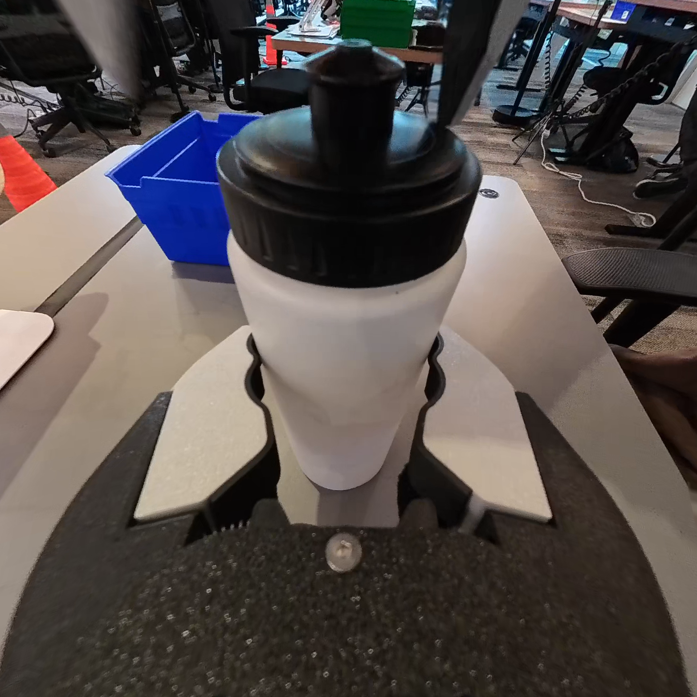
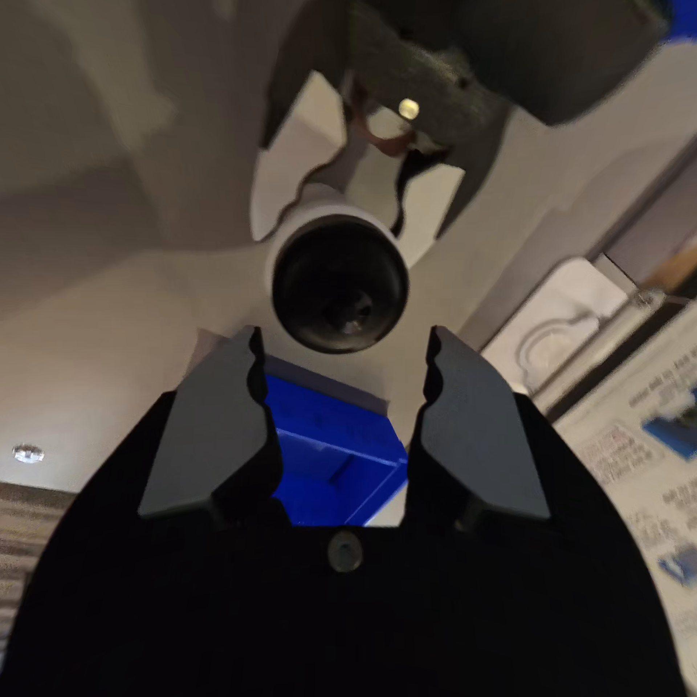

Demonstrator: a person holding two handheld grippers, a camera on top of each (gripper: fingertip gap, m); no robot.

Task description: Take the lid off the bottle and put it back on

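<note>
White bottle [image 1: 339, 358] clamped in left claw [image 1: 343, 362]; blurred right claw [image 2: 343, 350] seemingly apart, bare.

1. Left tool [image 1: 343, 362] sits low and level, fingers spread wide, both pads hard against the white bottle [image 1: 347, 358] body.
2. Right tool [image 2: 344, 362] hangs overhead, pointing straight down, fingers wide apart, nothing between them.

Blue bin [image 1: 177, 196] just behind-left of bottle [image 1: 347, 339] — table [image 1: 528, 301] right side open.
</note>
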